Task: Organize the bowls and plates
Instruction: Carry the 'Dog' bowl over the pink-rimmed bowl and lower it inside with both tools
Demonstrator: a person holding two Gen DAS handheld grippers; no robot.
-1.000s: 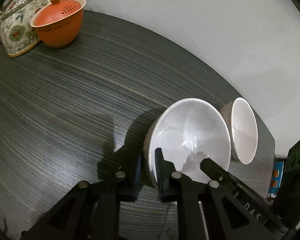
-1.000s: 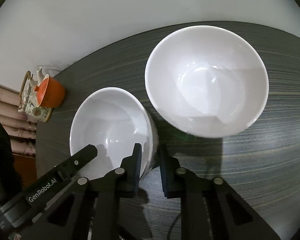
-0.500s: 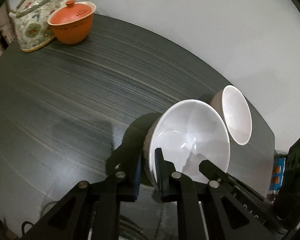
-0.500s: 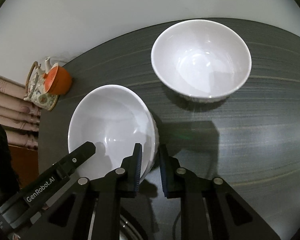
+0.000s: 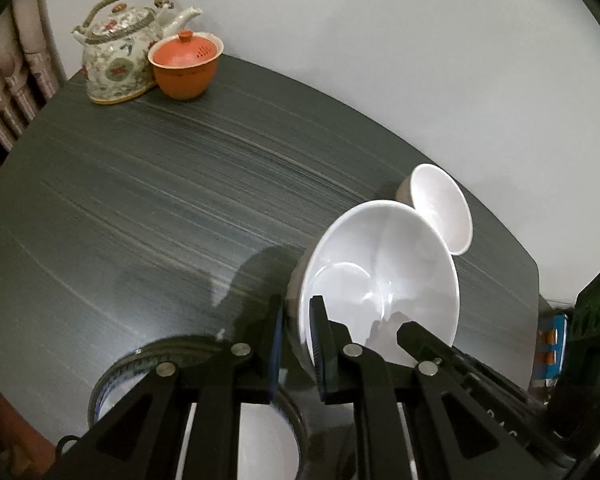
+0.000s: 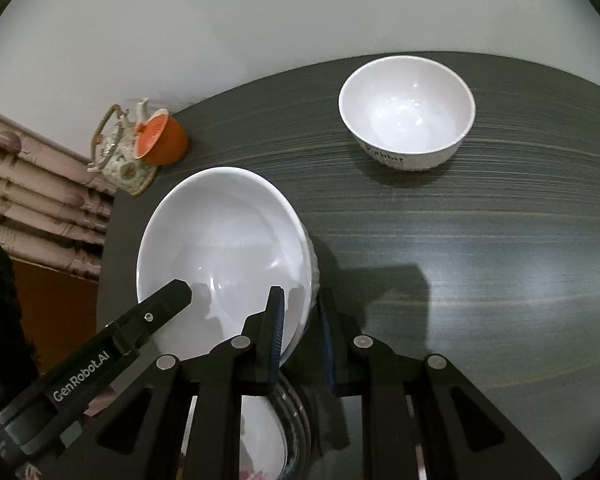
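At the far left corner of the dark striped table stands a flowered teapot with a woven handle, and touching its right side is an orange lidded cup. Both sit close to the pale wall.

Nearer to me, at the near edge of the table, a patterned dish with a dark blue rim and white inside lies under the tools; the black fingers cover most of it, so I cannot tell whether it is a plate or a shallow bowl.

Just right of that, a large white bowl is lifted off the table and tilted. The left gripper is clenched on its left rim, one blue-padded finger outside the wall and one inside. The right gripper is clamped on the opposite rim in the same way, so the bowl hangs between the two tools, above the patterned dish's far edge.

Farther right, well apart from the held bowl, a smaller white bowl sits upright on the table near the far edge, with dark lettering on its side that I cannot fully read.
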